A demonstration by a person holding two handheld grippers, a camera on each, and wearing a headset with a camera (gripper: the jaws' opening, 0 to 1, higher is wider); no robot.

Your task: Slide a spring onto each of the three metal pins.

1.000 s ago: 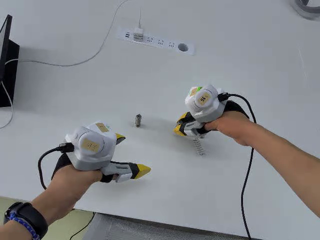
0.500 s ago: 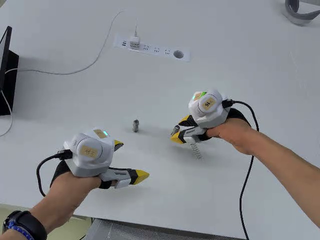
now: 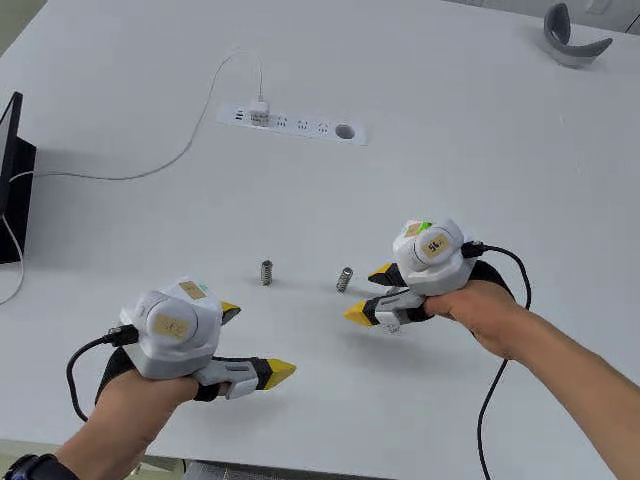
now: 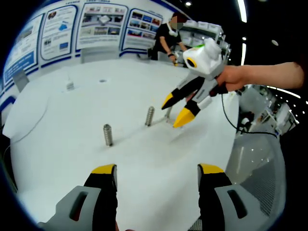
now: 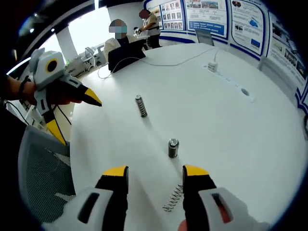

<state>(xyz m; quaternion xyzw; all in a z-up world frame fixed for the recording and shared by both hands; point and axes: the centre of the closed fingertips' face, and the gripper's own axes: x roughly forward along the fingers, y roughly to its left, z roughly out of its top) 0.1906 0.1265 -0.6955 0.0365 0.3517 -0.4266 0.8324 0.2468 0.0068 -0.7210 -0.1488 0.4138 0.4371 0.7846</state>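
Power strip (image 3: 290,124), cable (image 3: 190,140), monitor (image 3: 12,180) beyond pins (image 3: 266,271)

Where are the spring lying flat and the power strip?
spring lying flat (image 5: 173,197): right gripper view, middle coils.
power strip (image 3: 298,125): head view, middle of its top face.

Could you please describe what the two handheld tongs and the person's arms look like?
Both the left tongs and right tongs have rounded white housings with a tan sticker on top, black jaws ending in yellow tips, and a black cable at the rear. The right one also shows a small green light. The forearms are bare; a dark band sits at the left wrist.
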